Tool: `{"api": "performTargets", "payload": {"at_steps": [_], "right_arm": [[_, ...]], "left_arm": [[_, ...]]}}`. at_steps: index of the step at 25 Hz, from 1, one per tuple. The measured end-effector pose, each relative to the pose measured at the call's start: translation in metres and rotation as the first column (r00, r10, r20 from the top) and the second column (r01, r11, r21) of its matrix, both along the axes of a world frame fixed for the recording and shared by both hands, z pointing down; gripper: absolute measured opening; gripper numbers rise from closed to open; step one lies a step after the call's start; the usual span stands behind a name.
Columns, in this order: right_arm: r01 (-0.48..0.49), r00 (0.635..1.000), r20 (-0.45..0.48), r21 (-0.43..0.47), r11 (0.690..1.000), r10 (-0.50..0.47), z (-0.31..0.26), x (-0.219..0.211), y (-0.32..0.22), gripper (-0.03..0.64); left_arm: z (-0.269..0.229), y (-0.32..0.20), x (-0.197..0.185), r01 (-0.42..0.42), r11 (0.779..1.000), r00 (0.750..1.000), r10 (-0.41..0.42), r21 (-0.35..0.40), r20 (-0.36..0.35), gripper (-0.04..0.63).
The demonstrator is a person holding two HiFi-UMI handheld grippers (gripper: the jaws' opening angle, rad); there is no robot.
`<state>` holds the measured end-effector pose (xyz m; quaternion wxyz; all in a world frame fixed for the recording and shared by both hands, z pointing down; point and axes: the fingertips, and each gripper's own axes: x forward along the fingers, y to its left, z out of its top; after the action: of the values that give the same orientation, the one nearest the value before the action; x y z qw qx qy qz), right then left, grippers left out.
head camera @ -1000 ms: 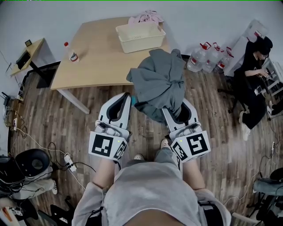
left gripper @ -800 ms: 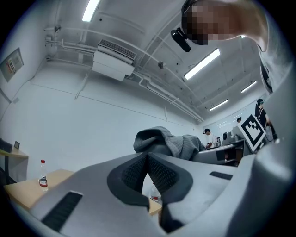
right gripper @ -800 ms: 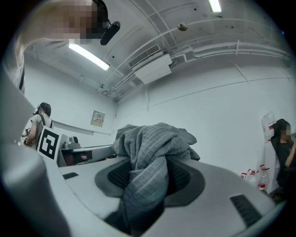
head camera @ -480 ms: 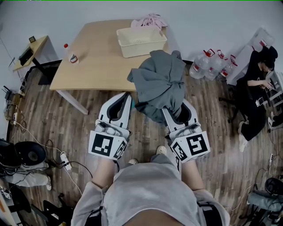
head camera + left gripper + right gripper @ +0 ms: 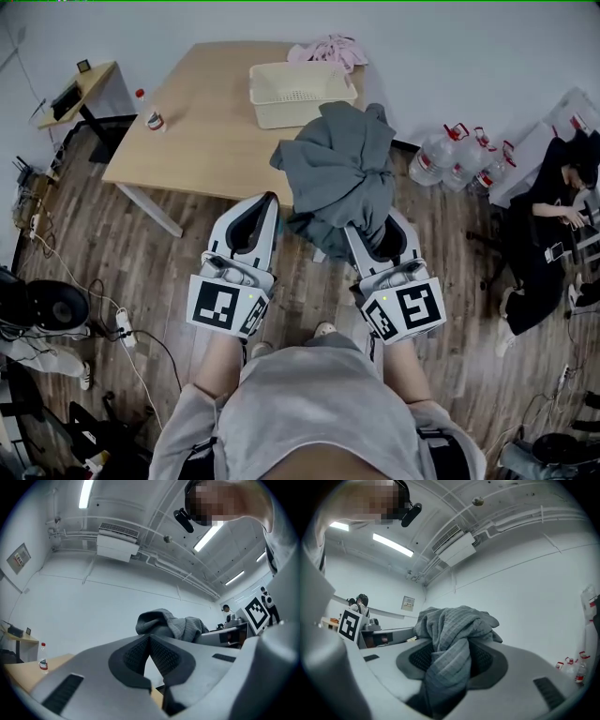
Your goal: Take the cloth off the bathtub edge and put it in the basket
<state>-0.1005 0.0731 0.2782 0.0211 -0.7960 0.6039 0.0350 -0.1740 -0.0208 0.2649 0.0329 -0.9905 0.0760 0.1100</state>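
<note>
Bunched grey cloth (image 5: pixel 337 169) held up near the bench (image 5: pixel 197 141)
The right hand-held gripper (image 5: pixel 367 234) clamps it; the left hand-held gripper (image 5: pixel 270 200) is closed on nothing; the basket (image 5: pixel 300 111) sits beyond.

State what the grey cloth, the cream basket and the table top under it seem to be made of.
The grey cloth: soft matt fabric, probably a knit; fine ribbed lines show and it bunches in limp folds. The cream rectangular basket: likely moulded plastic; smooth even walls, gridded floor. The light brown table top: wood or wood-look laminate, smooth with a dull sheen; I cannot tell which.
</note>
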Motion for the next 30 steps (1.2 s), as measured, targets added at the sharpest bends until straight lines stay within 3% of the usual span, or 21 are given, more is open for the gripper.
{"api": "performTargets", "payload": {"at_steps": [5,12,18,23,30], "right_arm": [[0.044,0.999,-0.001,0.001,0.999,-0.044,0.000,0.040,0.015,0.192],[0.098,0.995,-0.015,-0.002,0.995,-0.098,0.002,0.061,0.027,0.192],[0.108,0.994,0.006,0.003,0.994,-0.108,0.006,0.064,0.027,0.192],[0.109,0.994,0.019,0.006,0.994,-0.109,0.009,0.090,0.029,0.192],[0.093,0.995,0.022,0.002,0.996,-0.093,0.015,0.094,0.006,0.192]], "left_arm": [[-0.001,0.019,0.039,0.035,0.999,0.999,-0.035,0.002,-0.001,-0.003],[0.004,0.037,0.058,0.077,0.997,0.997,-0.077,-0.004,-0.011,-0.003],[0.011,0.038,0.058,0.084,0.996,0.996,-0.084,-0.024,0.008,-0.003],[0.014,0.040,0.084,0.080,0.996,0.997,-0.079,-0.029,0.022,-0.003],[0.017,0.015,0.096,0.055,0.998,0.998,-0.055,-0.027,0.016,-0.003]]}}
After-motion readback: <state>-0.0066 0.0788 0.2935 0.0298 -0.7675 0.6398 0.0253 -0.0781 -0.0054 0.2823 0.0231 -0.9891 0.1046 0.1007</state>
